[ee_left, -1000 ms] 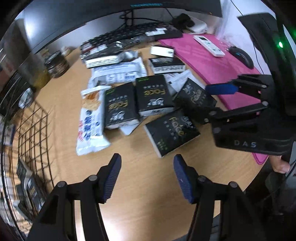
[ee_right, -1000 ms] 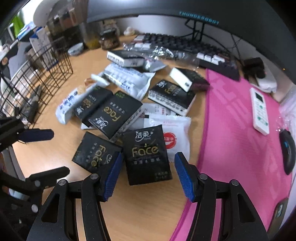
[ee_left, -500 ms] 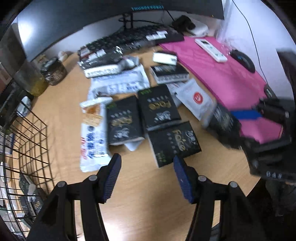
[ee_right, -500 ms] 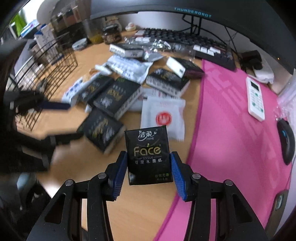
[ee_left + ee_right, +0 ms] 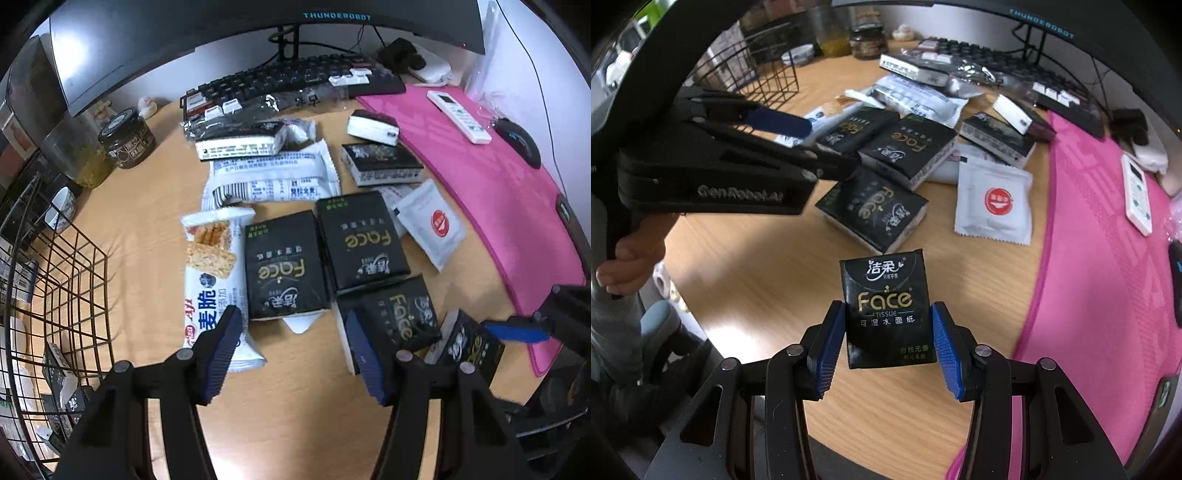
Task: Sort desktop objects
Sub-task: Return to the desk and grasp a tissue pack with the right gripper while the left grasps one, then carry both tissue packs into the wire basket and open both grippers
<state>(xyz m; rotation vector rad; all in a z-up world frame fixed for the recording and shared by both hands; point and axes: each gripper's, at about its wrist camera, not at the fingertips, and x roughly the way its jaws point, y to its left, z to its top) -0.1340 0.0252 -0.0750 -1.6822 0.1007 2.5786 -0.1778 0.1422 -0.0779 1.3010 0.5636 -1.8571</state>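
My right gripper (image 5: 888, 349) is shut on a black Face tissue pack (image 5: 888, 310) and holds it above the wooden desk (image 5: 757, 266); the pack also shows at lower right in the left wrist view (image 5: 471, 345). My left gripper (image 5: 291, 350) is open and empty, low over the desk, its fingers either side of the near end of a black Face pack (image 5: 284, 267). Two more Face packs (image 5: 362, 236) (image 5: 399, 314) lie beside it. A white snack bar wrapper (image 5: 212, 280) lies to their left. A wire basket (image 5: 55, 295) stands at left with several packs inside.
A white sachet (image 5: 432, 225), white snack bags (image 5: 269, 177), more tissue packs (image 5: 380, 166), a keyboard (image 5: 295, 81), a jar (image 5: 127, 138) and a monitor (image 5: 221, 37) sit behind. A pink mat (image 5: 498, 184) carries a remote (image 5: 460, 116) and mouse (image 5: 519, 142).
My right gripper closed on a Face tissue pack and lifted it off the desk toward the front. My left gripper moved forward and down over the packs.
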